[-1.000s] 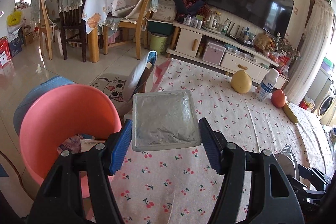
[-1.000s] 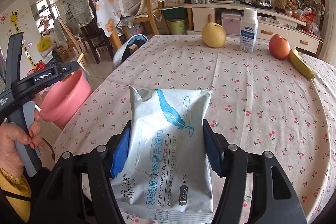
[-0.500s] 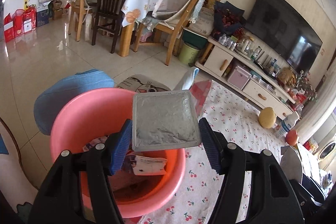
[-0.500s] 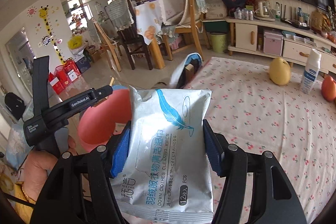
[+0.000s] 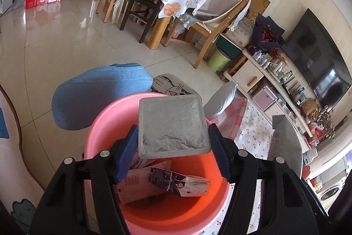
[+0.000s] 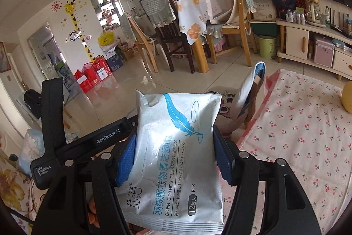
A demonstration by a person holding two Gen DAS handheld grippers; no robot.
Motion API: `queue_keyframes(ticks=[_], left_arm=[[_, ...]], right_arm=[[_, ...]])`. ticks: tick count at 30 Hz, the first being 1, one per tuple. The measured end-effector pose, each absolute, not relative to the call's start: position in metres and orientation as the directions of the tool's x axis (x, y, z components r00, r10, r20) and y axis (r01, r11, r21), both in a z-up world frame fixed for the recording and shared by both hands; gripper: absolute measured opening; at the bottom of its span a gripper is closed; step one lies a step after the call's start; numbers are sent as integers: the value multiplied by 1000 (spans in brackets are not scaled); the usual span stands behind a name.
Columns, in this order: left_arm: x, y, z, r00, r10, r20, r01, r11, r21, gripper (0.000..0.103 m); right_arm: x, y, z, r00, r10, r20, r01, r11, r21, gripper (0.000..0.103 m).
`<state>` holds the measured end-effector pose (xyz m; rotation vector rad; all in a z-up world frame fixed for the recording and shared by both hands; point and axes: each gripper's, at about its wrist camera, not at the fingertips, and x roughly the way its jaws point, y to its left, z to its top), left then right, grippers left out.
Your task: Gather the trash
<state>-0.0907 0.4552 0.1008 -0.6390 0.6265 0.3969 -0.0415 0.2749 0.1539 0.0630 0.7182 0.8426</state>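
In the left wrist view my left gripper (image 5: 172, 153) is shut on a flat silver foil packet (image 5: 172, 124), its blue pads pressing both side edges. The packet hangs over a pink bucket (image 5: 105, 122) that holds a carton (image 5: 179, 183) and papers. At the right edge of that view the back of the wipes pack (image 5: 286, 142) shows. In the right wrist view my right gripper (image 6: 173, 160) is shut on a white pack of clothes cleaning wipes (image 6: 176, 151) with a blue feather print. The other hand-held gripper (image 6: 72, 142) crosses just left of it.
A table with a cherry-print cloth (image 6: 308, 136) lies to the right. A blue stool cushion (image 5: 99, 91) and a cat-print seat (image 5: 173, 85) sit beside the bucket. Dining chairs (image 6: 171, 36), a green bin (image 6: 266, 46) and a TV cabinet (image 6: 308, 41) stand beyond on the tiled floor.
Both grippers have swung left from over the table toward the bucket. The foil packet now hangs above the bucket's opening, and the wipes pack has followed behind the left gripper.
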Motion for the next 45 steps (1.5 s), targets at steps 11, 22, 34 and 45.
queue_keyframes(ticks=[11,22,34,45], left_arm=[[-86,470,84,693,135,-708,-572,702,-425,71],[-86,454,98,718,198,-667,-557,738,-380,92],[-68,391,119,736,277,-617,-466,869,-166,99],[-71,326,130,797,236,-556,-355,928,-115,99]], right_arm=[[-14,285,123,422,709,-565,-589,688,423,84],[-28,230,131,554,606,-571,-507,789,347,91],[-51,171,130,656,460,-598,-445,876,185,93],[-91,127,132,736,333,-590,-409,913,5,93]])
